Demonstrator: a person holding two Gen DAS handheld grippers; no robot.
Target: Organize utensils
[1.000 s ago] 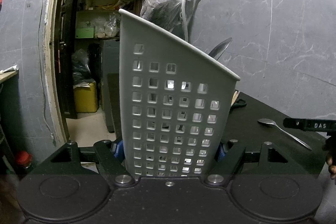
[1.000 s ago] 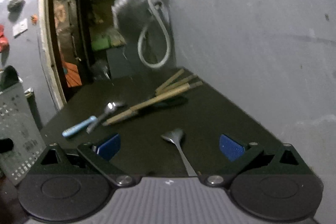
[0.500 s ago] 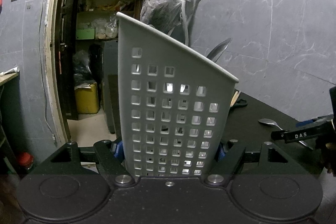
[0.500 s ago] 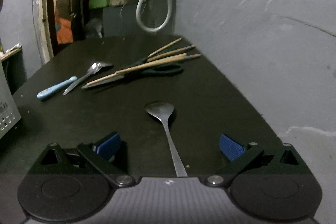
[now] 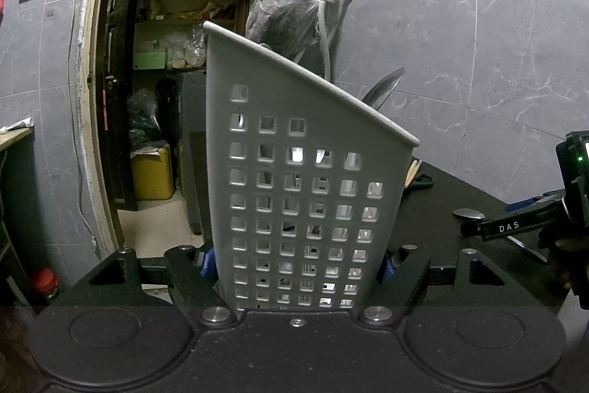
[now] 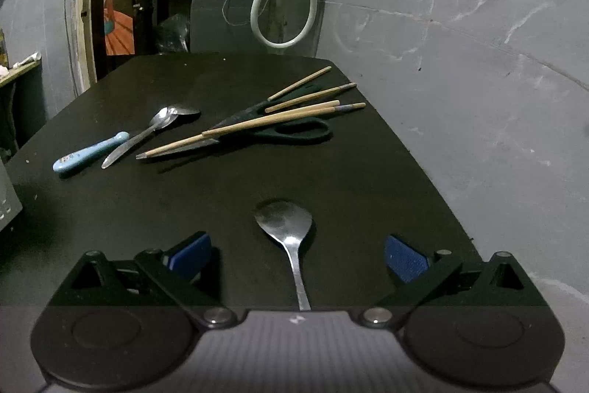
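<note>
Between my left gripper's (image 5: 297, 264) blue pads I am holding the grey perforated caddy (image 5: 302, 179), both pads pressing flat against its sides near the base. It is standing upright, a smooth plastic wall punched with rows of square holes, its top rim slanting down to the right. One steel blade tip (image 5: 384, 87) is poking above that rim. My right gripper (image 6: 296, 255) is standing wide, its ribbed blue pads well apart and touching nothing; I am seeing a steel spoon (image 6: 289, 234) lying flat on the table between them, bowl pointing away, handle running back under the gripper body.

Beyond the spoon I am looking at an open stretch of matte black tabletop (image 6: 368, 179), bare all the way to the right edge, where the grey marbled wall (image 6: 478, 61) is standing close. Farther back, wooden chopsticks (image 6: 257, 126) are lying crossed over black-handled scissors (image 6: 291, 129). Left of them, a second metal spoon (image 6: 162, 120) is resting beside a light blue handled utensil (image 6: 90, 151), both near the table's left edge. A corner of the caddy is showing at the far left of the right wrist view, well apart from the loose utensils. A white hose (image 6: 283, 6) is looping down behind the table's far edge
</note>
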